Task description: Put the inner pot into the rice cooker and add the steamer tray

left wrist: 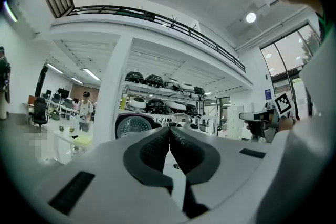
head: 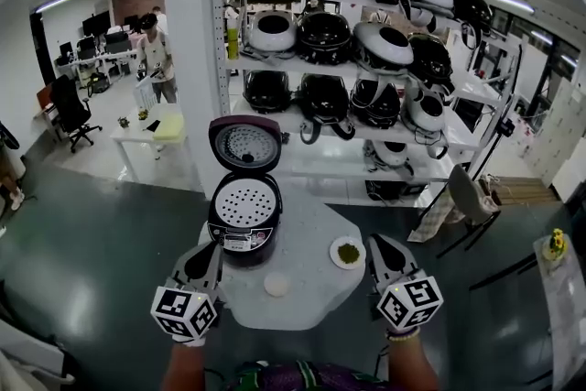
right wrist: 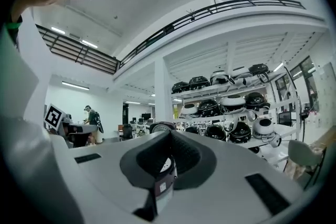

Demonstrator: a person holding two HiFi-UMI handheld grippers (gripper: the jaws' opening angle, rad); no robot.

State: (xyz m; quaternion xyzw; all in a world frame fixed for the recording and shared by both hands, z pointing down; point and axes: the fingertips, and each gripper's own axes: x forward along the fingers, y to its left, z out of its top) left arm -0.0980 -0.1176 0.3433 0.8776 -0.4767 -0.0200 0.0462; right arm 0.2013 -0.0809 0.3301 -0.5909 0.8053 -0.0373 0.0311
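Note:
A dark rice cooker (head: 244, 229) stands on the small white table (head: 307, 298) with its lid (head: 244, 145) raised. A white perforated steamer tray (head: 244, 202) sits in its mouth; the inner pot under it is hidden. My left gripper (head: 211, 252) hangs at the table's near left edge, just left of the cooker, jaws shut and empty. My right gripper (head: 375, 244) is at the table's right edge, shut and empty too. In the left gripper view the shut left gripper (left wrist: 169, 131) points past the lid (left wrist: 131, 126). In the right gripper view the cooker (right wrist: 165, 165) shows behind the shut right gripper (right wrist: 169, 136).
A small dish of green stuff (head: 348, 253) and a white round disc (head: 276, 285) lie on the table. Behind it stand a white pillar (head: 192, 41) and a rack (head: 366, 128) with several rice cookers. A chair (head: 467, 192) is at the right; a person (head: 156, 50) stands far back left.

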